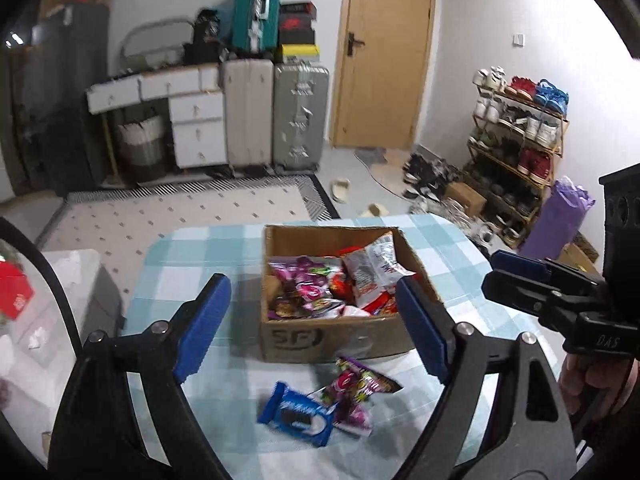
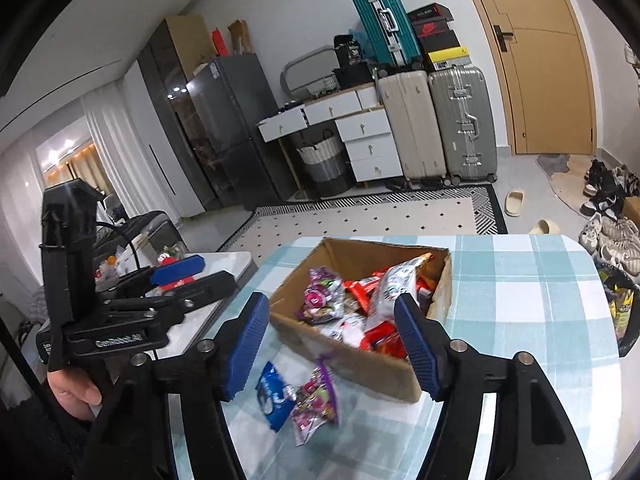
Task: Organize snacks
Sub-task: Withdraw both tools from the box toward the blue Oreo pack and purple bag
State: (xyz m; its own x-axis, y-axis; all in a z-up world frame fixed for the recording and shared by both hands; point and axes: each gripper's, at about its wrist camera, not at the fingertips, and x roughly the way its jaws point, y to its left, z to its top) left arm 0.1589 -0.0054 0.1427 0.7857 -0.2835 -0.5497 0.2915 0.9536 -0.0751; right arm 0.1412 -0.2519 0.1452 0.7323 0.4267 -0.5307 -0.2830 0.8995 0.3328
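2 packets [image 1: 320,408] lie at 6 o'clock of the box [image 1: 336,338]; both grippers [image 1: 316,322] [image 2: 334,350] gape wide, empty. Lower squarely over 1 packet before closing.

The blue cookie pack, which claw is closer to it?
Probably the left. The left claw hangs open right above the blue cookie pack; the right claw is open too, with the pack off to its left.

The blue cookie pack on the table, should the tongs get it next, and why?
Probably yes: lower the open left tongs onto the blue cookie pack. It lies outside the cardboard box, beside a purple candy bag, almost under those tongs. The right tongs are open and empty too.
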